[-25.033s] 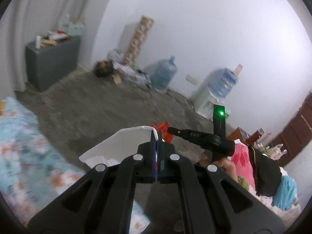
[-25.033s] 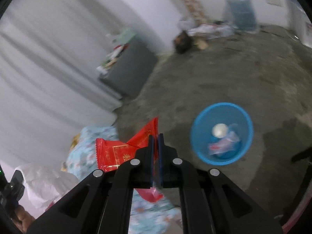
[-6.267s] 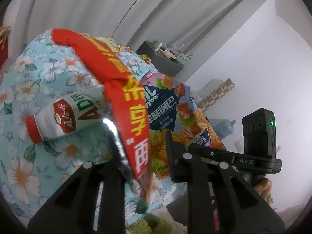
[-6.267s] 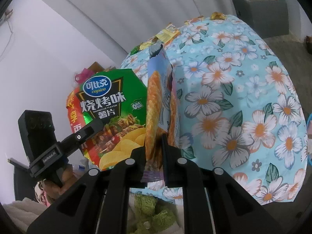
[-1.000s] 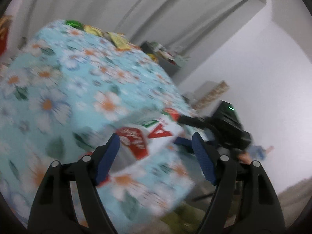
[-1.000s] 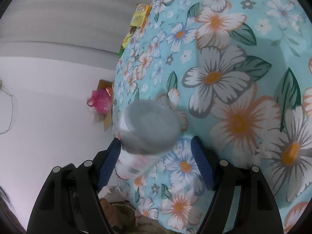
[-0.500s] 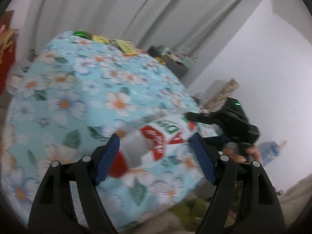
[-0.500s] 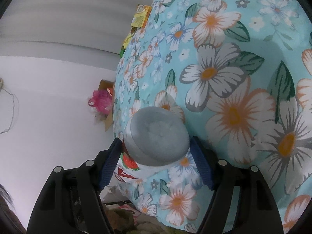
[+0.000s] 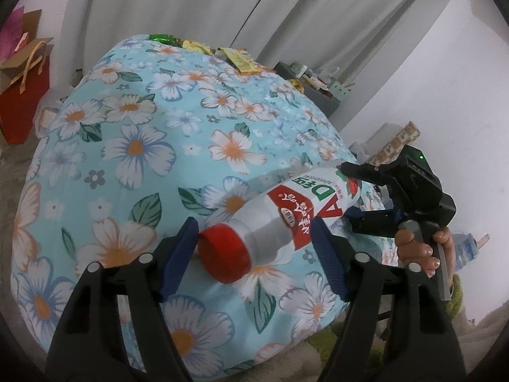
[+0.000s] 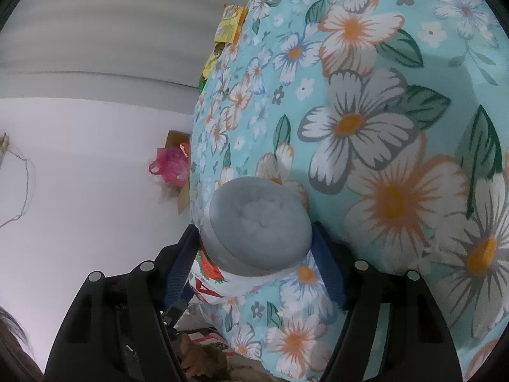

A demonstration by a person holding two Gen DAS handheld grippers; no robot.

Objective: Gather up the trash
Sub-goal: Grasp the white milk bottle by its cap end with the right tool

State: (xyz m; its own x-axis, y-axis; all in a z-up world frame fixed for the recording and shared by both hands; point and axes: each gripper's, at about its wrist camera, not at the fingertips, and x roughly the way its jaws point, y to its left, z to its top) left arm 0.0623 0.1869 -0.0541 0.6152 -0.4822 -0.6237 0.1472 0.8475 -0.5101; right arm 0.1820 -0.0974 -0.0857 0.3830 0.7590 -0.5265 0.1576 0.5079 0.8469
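Your transparent plastic bottle with the red screw cap and the red-and-white label (image 9: pixel 296 203) lies slantwise near the nearer edge of the bed with the pale blue flowered cover (image 9: pixel 133 146), cap towards your left side.

Your left claw (image 9: pixel 253 226) stands fairly wide around the cap end. Its jaws have just been closing with the bottle between them. One blue pad (image 9: pixel 321 248) touches the label at the shoulder, and the other sits just beside the red cap. Whether they press on the bottle, I cannot tell.

Your right claw (image 10: pixel 254 232) has taken the other end. The bottle's grey round base fills the gap, with a blue pad against each side, so that claw is holding the bottle. In the left wrist view your right hand (image 9: pixel 416 248) is wrapped around the handle.

At the far edge of the bed lie yellow and green snack wrappers (image 9: pixel 237 57). A red paper gift bag (image 9: pixel 22 95) stands on the floor beside the bed, with a pink plastic bag (image 10: pixel 170 165) close by it.
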